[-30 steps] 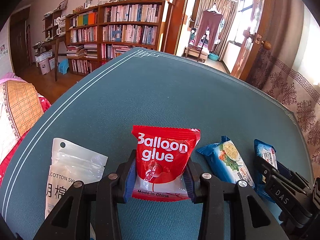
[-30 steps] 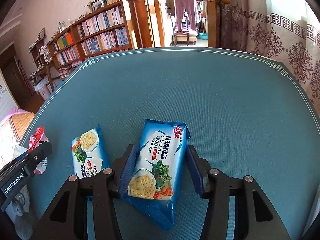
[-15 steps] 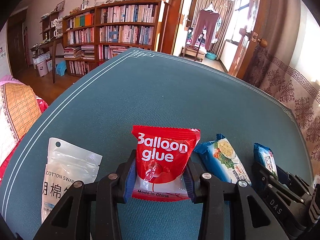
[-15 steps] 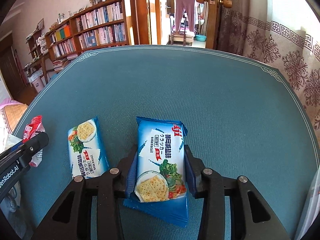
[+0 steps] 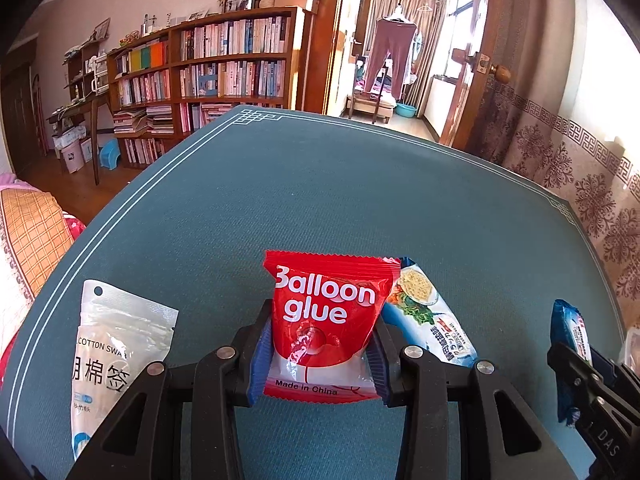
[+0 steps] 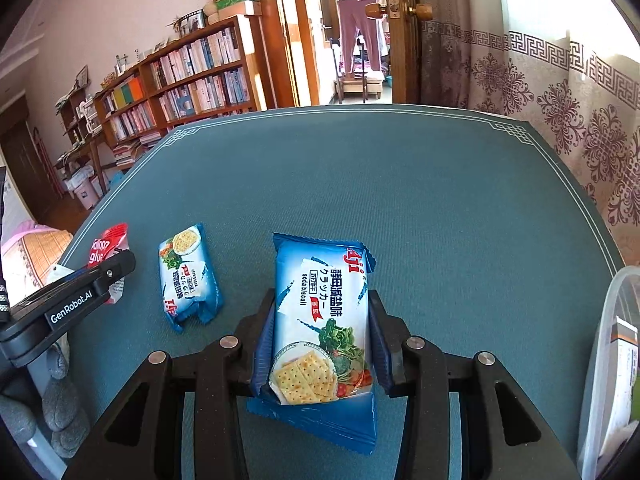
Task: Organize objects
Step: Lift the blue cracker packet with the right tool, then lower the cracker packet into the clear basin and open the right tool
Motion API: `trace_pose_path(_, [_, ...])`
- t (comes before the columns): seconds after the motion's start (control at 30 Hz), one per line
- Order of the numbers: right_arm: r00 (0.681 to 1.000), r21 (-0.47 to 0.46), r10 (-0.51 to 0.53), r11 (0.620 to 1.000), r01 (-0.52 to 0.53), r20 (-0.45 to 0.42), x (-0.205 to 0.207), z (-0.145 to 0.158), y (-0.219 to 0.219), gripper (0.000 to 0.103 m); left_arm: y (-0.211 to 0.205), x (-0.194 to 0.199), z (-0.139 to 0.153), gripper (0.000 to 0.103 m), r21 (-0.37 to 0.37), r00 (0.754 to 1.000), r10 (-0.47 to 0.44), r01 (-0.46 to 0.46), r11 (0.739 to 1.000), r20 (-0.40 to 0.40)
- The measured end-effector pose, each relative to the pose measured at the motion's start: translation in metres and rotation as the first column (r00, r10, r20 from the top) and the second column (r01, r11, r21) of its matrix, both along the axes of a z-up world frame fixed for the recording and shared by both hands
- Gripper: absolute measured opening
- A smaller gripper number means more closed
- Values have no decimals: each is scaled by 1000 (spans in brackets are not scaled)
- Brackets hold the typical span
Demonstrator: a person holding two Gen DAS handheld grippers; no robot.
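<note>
My left gripper [image 5: 320,344] is shut on a red "Balloon glue" packet [image 5: 326,280], which stands upright between the blue pads just over the teal tablecloth [image 5: 320,200]. My right gripper [image 6: 321,300] is shut on a blue soda cracker packet [image 6: 320,272], its pads pressing both long sides. A second, smaller cracker packet [image 6: 186,276] lies flat on the cloth between the two grippers; the left wrist view shows this same packet [image 5: 428,320] just right of the glue. Left of the left gripper lies a clear cotton swab bag [image 5: 116,348].
A clear plastic container [image 6: 608,360] with boxes inside stands at the table's right edge. A grey-gloved hand [image 6: 60,400] holds the left gripper. Beyond the far table edge are a bookshelf [image 5: 224,64] and an open door.
The right gripper's pads closed onto the cracker packet and carried it rightward, away from the second packet; the clear container came into view. The left gripper kept its hold on the glue packet.
</note>
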State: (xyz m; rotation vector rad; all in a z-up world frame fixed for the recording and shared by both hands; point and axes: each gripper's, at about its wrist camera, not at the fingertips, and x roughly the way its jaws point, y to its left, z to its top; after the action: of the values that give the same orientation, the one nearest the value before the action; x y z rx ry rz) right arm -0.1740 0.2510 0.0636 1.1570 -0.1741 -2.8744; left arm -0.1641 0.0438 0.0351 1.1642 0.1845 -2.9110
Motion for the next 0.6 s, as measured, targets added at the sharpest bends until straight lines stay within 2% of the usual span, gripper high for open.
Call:
trace_pose_path(0.37, [993, -44, -109, 993, 107, -40, 45, 27, 63, 42, 29, 14, 9, 43, -22, 993, -116, 116, 993, -32])
trace_pose_path(0.6, [972, -42, -229, 973, 227, -57, 71, 39, 117, 43, 51, 28, 12, 44, -45, 979, -197, 195, 980, -44])
